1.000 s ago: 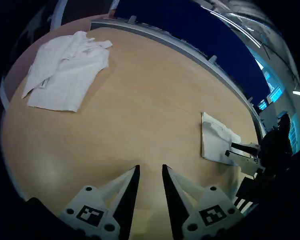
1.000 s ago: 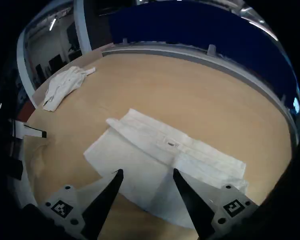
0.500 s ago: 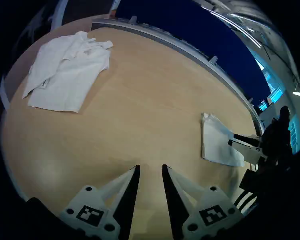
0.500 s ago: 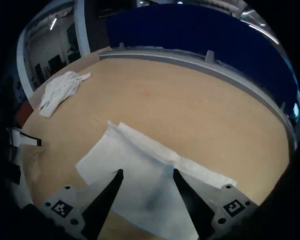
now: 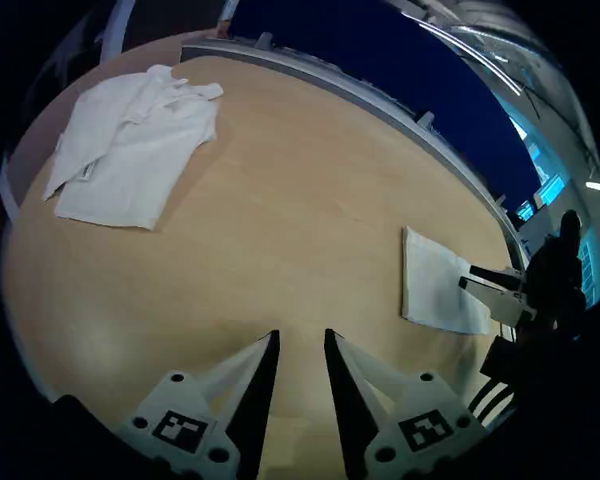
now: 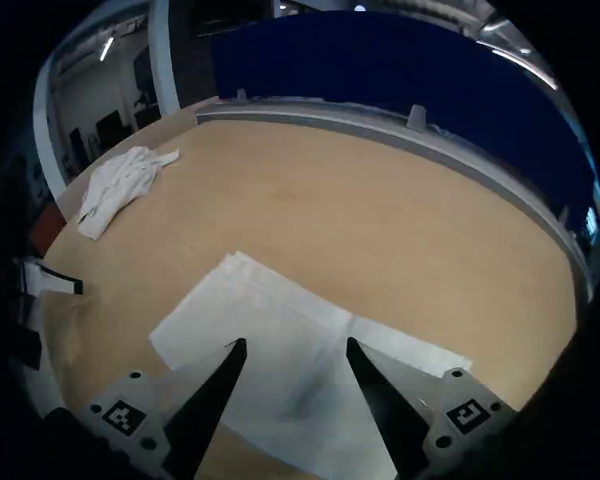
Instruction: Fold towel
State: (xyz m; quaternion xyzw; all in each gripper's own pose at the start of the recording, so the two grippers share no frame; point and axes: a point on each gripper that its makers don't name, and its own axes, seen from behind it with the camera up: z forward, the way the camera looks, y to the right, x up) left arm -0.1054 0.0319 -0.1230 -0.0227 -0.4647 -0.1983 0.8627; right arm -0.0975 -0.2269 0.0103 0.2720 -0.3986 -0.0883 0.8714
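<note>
Since a second ago the raised, rolled-over band across the white rectangular cloth towel [image 6: 268, 312] has dropped and spread out, so the towel now lies as one smooth layered sheet; the other things lie as they did. At the right gripper [image 6: 294, 342] the two dark fingers stand spread well apart with nothing pinched between them, their tips over the towel's near part. Whether they touch the cloth cannot be told. That open stance fits a fold just laid down and let go. The towel's near edge runs under the fingers and its far edge points toward the table's middle, with a narrower under-layer showing out to the right, so the halves do not quite match. In the left gripper view the left gripper [image 5: 301, 333] holds its fingers a narrow gap apart, empty, above bare tabletop. It is probably parked out of the way while the other hand works. Farther off in that view, the towel [image 5: 432, 284] lies flat near the right edge of the light wooden table [image 5: 300, 200], with the right gripper [image 5: 470, 278] at its side. Well apart, at the far left corner, sits a crumpled pile of white cloth [image 5: 132, 152], seemingly waiting its turn. A dark blue partition wall [image 6: 396, 72] backs the table.
</note>
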